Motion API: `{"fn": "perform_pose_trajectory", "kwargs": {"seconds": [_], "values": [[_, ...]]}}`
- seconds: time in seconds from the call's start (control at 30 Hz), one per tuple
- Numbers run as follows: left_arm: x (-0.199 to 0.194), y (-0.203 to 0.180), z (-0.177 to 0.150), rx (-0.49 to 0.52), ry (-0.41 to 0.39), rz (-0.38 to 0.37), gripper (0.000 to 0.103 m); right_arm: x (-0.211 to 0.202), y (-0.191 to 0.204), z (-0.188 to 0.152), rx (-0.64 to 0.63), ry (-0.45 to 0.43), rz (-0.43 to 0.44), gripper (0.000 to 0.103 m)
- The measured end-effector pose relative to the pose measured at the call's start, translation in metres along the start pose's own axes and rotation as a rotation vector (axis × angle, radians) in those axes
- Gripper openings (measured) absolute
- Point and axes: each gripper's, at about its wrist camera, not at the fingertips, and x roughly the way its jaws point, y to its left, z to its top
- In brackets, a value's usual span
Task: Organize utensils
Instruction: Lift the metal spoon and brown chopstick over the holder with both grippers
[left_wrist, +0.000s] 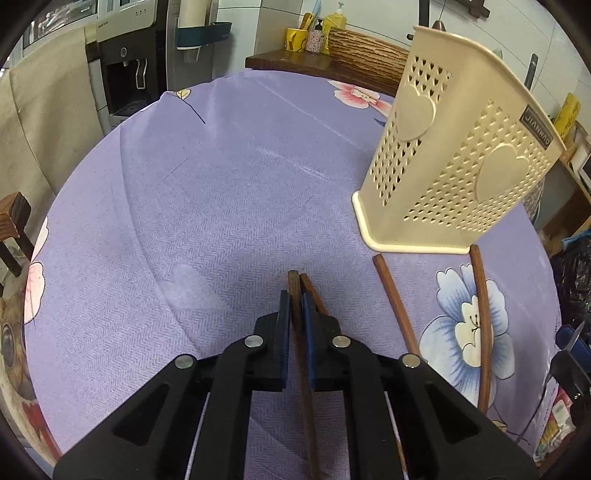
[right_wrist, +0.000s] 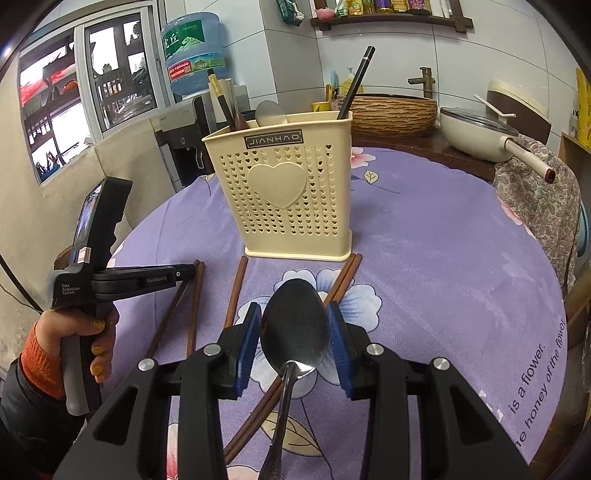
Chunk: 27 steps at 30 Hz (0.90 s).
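Observation:
A cream perforated utensil holder (right_wrist: 284, 192) stands on the purple cloth, holding chopsticks and a spoon; it also shows in the left wrist view (left_wrist: 454, 155). My left gripper (left_wrist: 295, 299) is shut on a brown chopstick (left_wrist: 295, 314), with a second chopstick (left_wrist: 314, 291) just right of it. In the right wrist view my left gripper (right_wrist: 192, 271) is at the left, low over the cloth. My right gripper (right_wrist: 293, 325) stands around a metal spoon (right_wrist: 293, 328), its blue pads at both sides of the bowl. Loose chopsticks (right_wrist: 234, 291) lie in front of the holder.
Two more chopsticks (left_wrist: 484, 325) lie on the flower print near the holder's base. A woven basket (right_wrist: 391, 110) and a white pan (right_wrist: 476, 133) stand on the wooden counter behind the table. A patterned cloth (right_wrist: 535, 199) hangs at the right edge.

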Motion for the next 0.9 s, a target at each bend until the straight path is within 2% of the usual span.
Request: {"fn": "perform_pose_trajectory", "kwargs": {"seconds": [0.27, 0.67, 0.9], "values": [[-0.047, -0.005, 0.007, -0.004, -0.098, -0.086, 0.007, -0.007, -0.002, 0.006, 0.004, -0.027, 0.008, 0.036], [-0.172, -0.019, 0.013, 0.076, -0.338, -0.189, 0.007, -0.047, 0.007, 0.03, -0.038, -0.106, 0.062, 0.036], [-0.209, -0.018, 0.016, 0.093, -0.394, -0.229, 0.007, -0.055, 0.019, 0.037, -0.075, -0.124, 0.073, 0.036]]}}
